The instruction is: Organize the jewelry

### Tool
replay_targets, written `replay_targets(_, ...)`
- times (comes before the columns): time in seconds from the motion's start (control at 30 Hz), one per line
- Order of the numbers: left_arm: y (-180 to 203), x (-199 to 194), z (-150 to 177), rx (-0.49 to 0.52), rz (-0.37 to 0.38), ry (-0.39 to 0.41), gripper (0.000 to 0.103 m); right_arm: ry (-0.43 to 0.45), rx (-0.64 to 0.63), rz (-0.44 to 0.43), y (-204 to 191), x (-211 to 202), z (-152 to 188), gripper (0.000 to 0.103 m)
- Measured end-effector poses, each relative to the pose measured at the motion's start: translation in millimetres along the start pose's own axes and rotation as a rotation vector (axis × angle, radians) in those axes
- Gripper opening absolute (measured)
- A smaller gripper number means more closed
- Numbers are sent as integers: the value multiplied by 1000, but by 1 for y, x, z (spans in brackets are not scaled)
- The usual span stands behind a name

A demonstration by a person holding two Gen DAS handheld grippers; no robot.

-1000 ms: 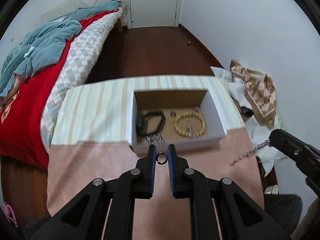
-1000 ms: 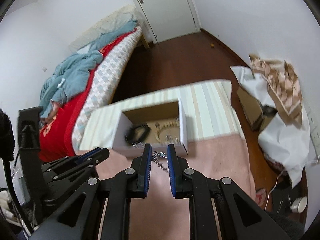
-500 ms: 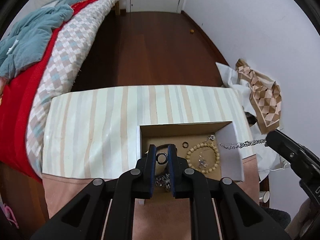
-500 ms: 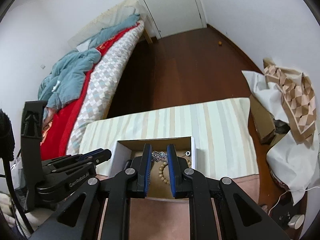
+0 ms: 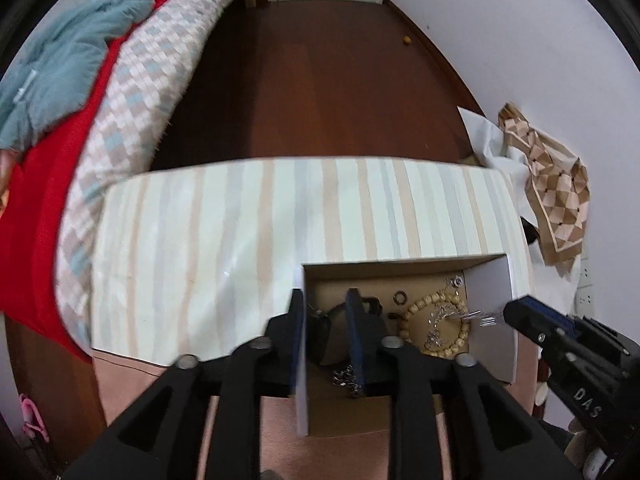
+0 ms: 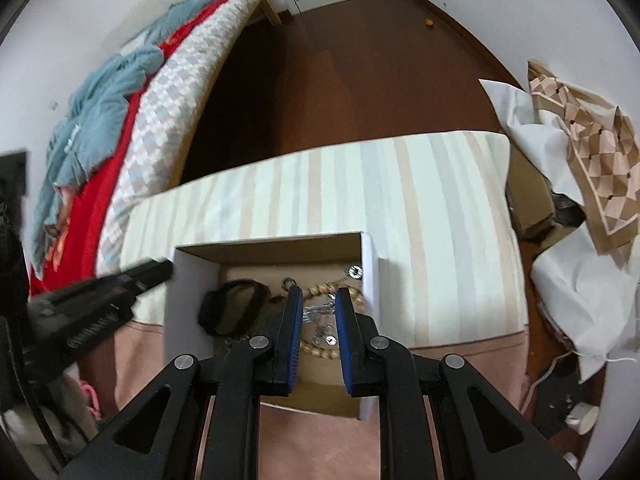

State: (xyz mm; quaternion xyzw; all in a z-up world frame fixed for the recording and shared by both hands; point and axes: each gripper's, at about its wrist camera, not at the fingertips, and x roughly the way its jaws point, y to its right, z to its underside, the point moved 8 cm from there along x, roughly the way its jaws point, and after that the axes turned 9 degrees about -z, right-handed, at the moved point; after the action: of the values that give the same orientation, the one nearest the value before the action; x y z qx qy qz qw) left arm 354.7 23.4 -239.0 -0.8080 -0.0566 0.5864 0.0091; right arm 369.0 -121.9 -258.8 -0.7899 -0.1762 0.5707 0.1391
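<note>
A white cardboard box (image 5: 491, 292) stands on the cloth-covered table. Inside lie a wooden bead bracelet (image 5: 424, 305), a black bracelet (image 6: 234, 308), a small ring (image 5: 399, 297) and a loose silver chain (image 5: 344, 378). My left gripper (image 5: 325, 320) hangs over the box's left wall. Its jaws are opening and nothing is between them. My right gripper (image 6: 319, 312) is over the bead bracelet (image 6: 320, 290). Its jaws are starting to open, and a silver necklace (image 6: 316, 313) still hangs between them. In the left wrist view the necklace (image 5: 476, 316) trails from the right gripper (image 5: 516, 312).
The table wears a striped cloth (image 5: 280, 216) at the back and a pink one (image 6: 440, 420) in front. A bed (image 5: 72, 120) with red and blue covers runs along the left. White and checked fabric (image 6: 580, 168) is heaped at the right, and dark wooden floor lies beyond.
Both grippers came forward and down over the box. The left jaws spread and the ring they held is gone from between them. The right gripper brought the necklace down over the bead bracelet.
</note>
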Motion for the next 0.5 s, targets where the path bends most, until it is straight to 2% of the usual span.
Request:
replay_targets(0.03,-3,-2,-1,-7,-5,7,41,-4,-1,8,1,-1,1,23)
replay_targets(0.07,-5,-6,-1,-14,-7,19,52,-8,-3,26,2,-3,2,38)
replay_targets(0.1,-7,-10,-2,-21,-12,30,56,-6,-6,35,2,-5,3,50)
replay_targets(0.17,-13,-16,-1,-29,-31,50,60,2,-17,60,1,-13,4,57)
replay_targets(0.23,-20,-21,2,-37,-56,64,61,4,-33,99,0,-19,5,57)
replay_targets(0.27,-22,-23,4,-41,-62,69,70,4,-40,125,1,-23,6,63)
replay_targets(0.3,-24,-25,6,-45,-70,73,77,3,-46,153,2,-26,8,76)
replay_targets(0.33,-26,-27,10,-48,-86,79,89,1,-52,174,3,-28,9,84)
replay_targets(0.37,-28,-28,13,-48,-104,87,93,-2,-61,198,4,-30,11,94)
replay_targets(0.47,-33,-31,25,-42,-157,97,100,-9,-71,254,8,-36,22,98)
replay_targets(0.5,-34,-32,29,-40,-164,98,100,-16,-69,260,8,-36,26,102)
